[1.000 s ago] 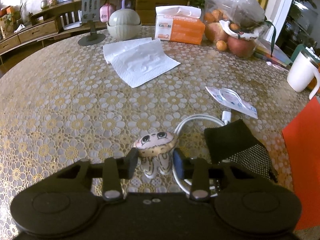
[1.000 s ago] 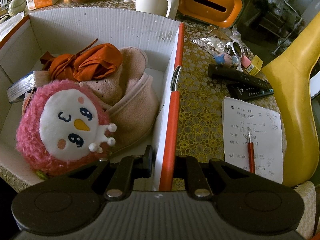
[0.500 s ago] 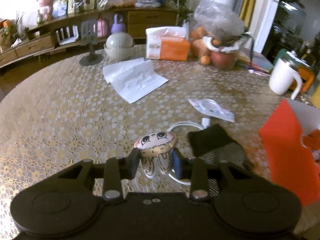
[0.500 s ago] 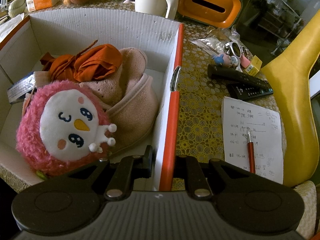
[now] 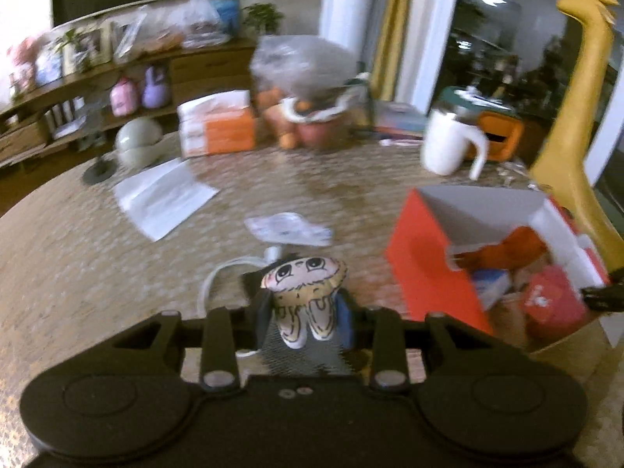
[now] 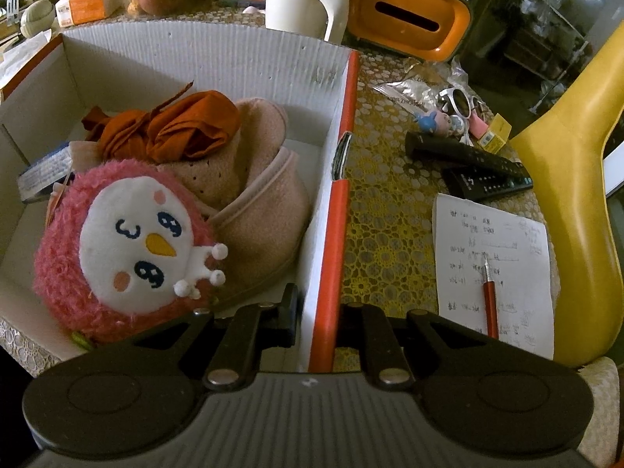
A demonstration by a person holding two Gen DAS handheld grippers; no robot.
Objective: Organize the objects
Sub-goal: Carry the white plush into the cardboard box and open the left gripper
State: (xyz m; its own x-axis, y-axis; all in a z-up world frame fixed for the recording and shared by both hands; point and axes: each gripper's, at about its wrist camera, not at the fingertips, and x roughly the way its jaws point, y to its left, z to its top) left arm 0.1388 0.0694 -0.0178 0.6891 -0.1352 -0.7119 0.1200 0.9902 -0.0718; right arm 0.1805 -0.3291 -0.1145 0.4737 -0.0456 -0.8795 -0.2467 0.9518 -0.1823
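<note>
Status: my left tongs (image 5: 303, 312) are clamped on the little cartoon-face plush (image 5: 305, 292), pads on its lower body, head sticking out past the tips. It's off the worktop (image 5: 97, 257), with the orange box (image 5: 433, 261) ahead and to the right, not over the opening yet.

Right tongs (image 6: 316, 321) are pinched shut on the box's side wall (image 6: 329, 234), steadying it.

Already in the box: pink bird plush (image 6: 128, 245), beige fleece slipper (image 6: 249, 195), rust-orange cloth (image 6: 171, 128), a blue-and-white packet (image 6: 45, 173) at the far left.

Still out on the worktop, left view: white cable (image 5: 222, 273), black mesh thing (image 5: 304, 355) directly under the plush, clear packet (image 5: 288, 230), paper sheet (image 5: 163, 195). Right side of box: two remotes (image 6: 472, 167), note sheet (image 6: 495, 269) with red pen (image 6: 490, 304), sunglasses (image 6: 460, 103), small figurines. Can't say which of these belong in the box.

My read: roughly mid-task. Immediate job is dropping the plush in; free space looks to be near the left wall.
</note>
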